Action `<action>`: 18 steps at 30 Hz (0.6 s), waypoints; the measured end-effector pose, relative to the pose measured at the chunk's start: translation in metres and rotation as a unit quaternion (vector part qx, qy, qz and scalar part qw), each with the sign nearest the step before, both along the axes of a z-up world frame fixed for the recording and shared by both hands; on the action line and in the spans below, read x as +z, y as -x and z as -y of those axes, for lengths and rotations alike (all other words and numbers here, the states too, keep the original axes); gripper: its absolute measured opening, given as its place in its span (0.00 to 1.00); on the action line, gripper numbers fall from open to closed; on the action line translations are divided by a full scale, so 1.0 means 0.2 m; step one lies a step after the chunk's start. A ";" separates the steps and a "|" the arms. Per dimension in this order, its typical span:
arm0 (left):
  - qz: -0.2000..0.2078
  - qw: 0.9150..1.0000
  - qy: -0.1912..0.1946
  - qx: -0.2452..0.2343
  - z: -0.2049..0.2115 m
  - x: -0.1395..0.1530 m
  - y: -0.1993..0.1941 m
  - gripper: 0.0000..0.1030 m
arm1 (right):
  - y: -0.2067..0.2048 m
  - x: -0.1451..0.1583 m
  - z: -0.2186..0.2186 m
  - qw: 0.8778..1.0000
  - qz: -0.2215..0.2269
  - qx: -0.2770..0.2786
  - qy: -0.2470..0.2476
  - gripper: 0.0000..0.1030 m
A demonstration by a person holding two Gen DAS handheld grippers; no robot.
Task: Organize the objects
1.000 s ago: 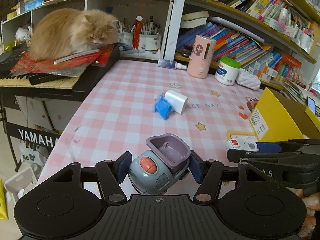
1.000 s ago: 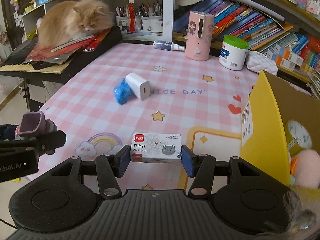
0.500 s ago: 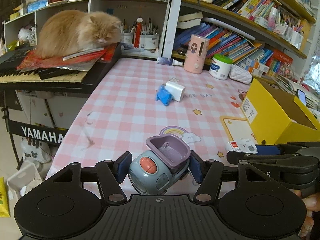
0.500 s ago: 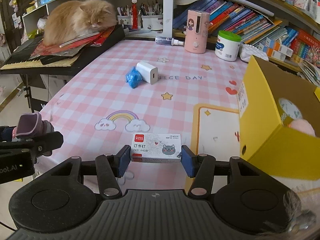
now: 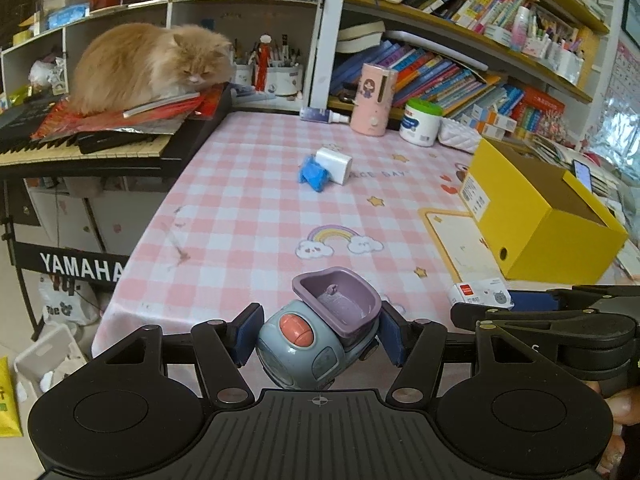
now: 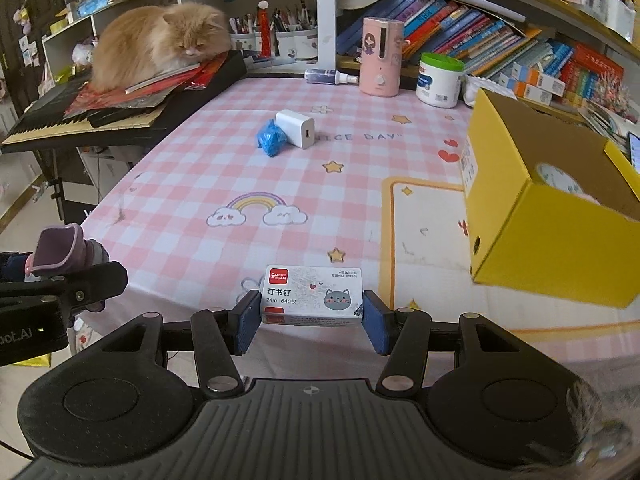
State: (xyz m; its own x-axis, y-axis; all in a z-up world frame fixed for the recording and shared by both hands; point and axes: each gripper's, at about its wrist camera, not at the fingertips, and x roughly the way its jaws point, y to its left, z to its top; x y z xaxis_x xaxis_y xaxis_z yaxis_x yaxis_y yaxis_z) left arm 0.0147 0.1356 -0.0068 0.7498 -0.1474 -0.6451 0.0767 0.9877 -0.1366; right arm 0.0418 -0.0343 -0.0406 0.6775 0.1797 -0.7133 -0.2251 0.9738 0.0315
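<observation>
Between the blue fingers of the left gripper [image 5: 318, 334] sits a small grey-blue toy car with a purple seat [image 5: 320, 336], pinched at both sides above the near edge of the table [image 5: 248, 216]. Beside it, the right gripper [image 6: 310, 316] pinches a white staple box with a cat drawing [image 6: 312, 296]. Farther out on the pink checked cloth lie a white charger [image 6: 295, 128] touching a blue wad [image 6: 271, 139]. An open yellow box [image 6: 552, 216] stands to the right. An orange cat [image 5: 152, 64] lies on a keyboard [image 5: 80, 148] far left.

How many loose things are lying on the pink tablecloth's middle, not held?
2: a white charger and a blue crumpled wrapper, touching, mid-table. More may hide behind the yellow box.
</observation>
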 end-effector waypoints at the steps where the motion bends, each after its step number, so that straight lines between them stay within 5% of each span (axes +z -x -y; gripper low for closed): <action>1: -0.001 1.000 0.000 -0.005 0.01 0.00 0.01 0.58 | 0.02 0.00 0.01 1.000 -0.001 -0.003 -0.001 0.50; 18: -0.001 0.997 -0.002 -0.083 0.19 -0.01 0.08 0.58 | 0.25 -0.03 0.19 0.997 -0.007 -0.083 -0.009 0.50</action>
